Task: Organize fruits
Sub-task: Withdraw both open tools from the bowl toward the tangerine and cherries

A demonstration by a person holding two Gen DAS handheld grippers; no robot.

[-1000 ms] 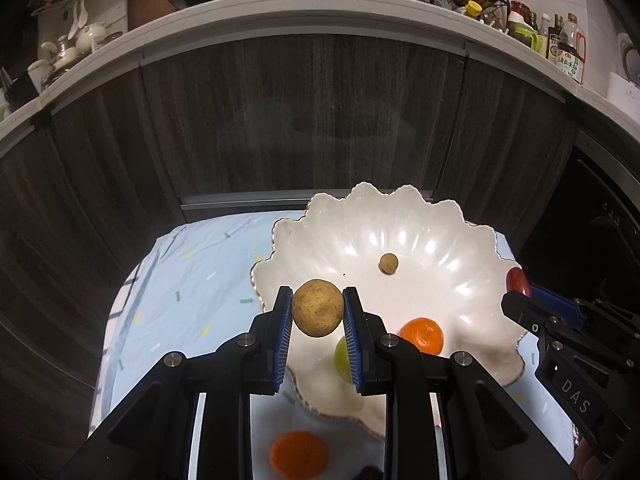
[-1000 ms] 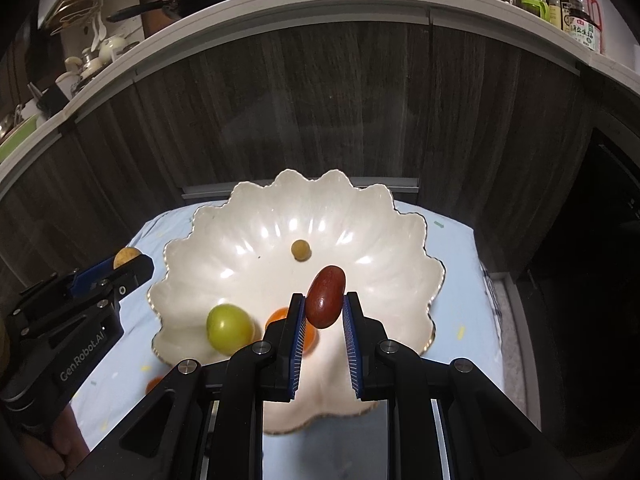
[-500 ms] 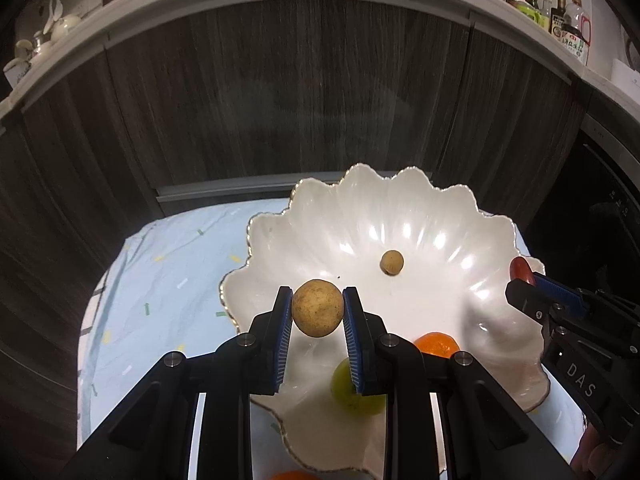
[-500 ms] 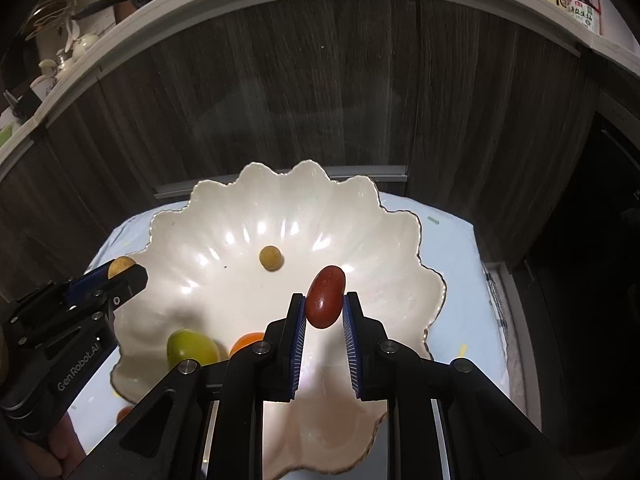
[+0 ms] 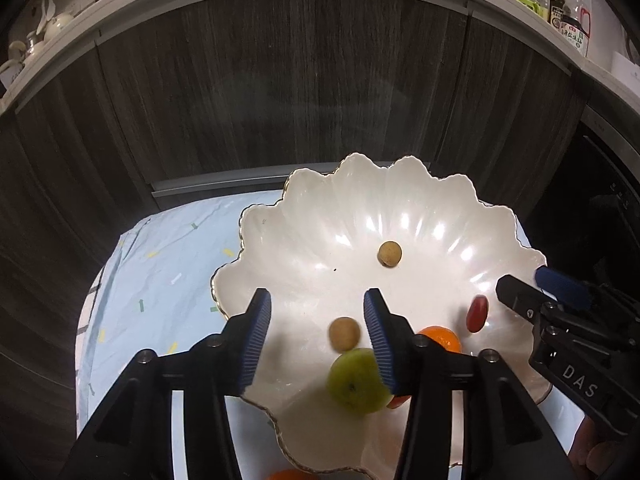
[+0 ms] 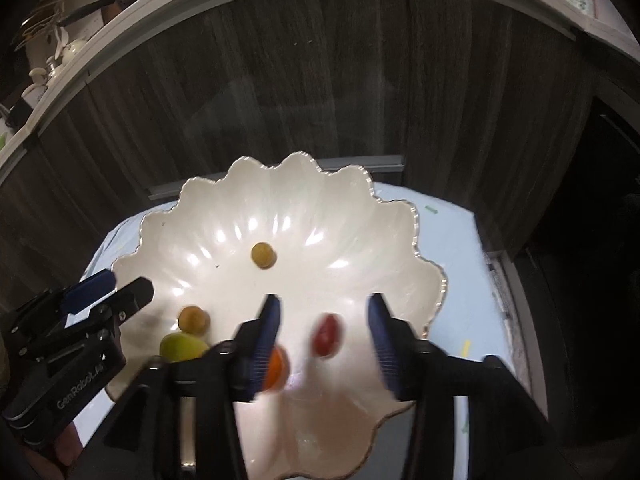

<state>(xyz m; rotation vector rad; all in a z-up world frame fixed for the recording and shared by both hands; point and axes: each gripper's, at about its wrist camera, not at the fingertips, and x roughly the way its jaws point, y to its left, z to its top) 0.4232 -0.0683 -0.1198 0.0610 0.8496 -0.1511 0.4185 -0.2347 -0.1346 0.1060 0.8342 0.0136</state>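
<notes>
A white scalloped bowl sits on a light blue cloth. My left gripper is open above the bowl; a tan round fruit lies in the bowl below its jaws. My right gripper is open; a red oval fruit lies in the bowl between its jaws. A smaller tan fruit, a green fruit and an orange also lie in the bowl.
The light blue cloth covers a small table in front of dark wood cabinets. Another orange lies on the cloth at the near edge. A counter with bottles runs above.
Both grippers have opened. The tan fruit dropped from the left gripper and the red fruit from the right gripper into the bowl. Both grippers moved forward over the bowl.
</notes>
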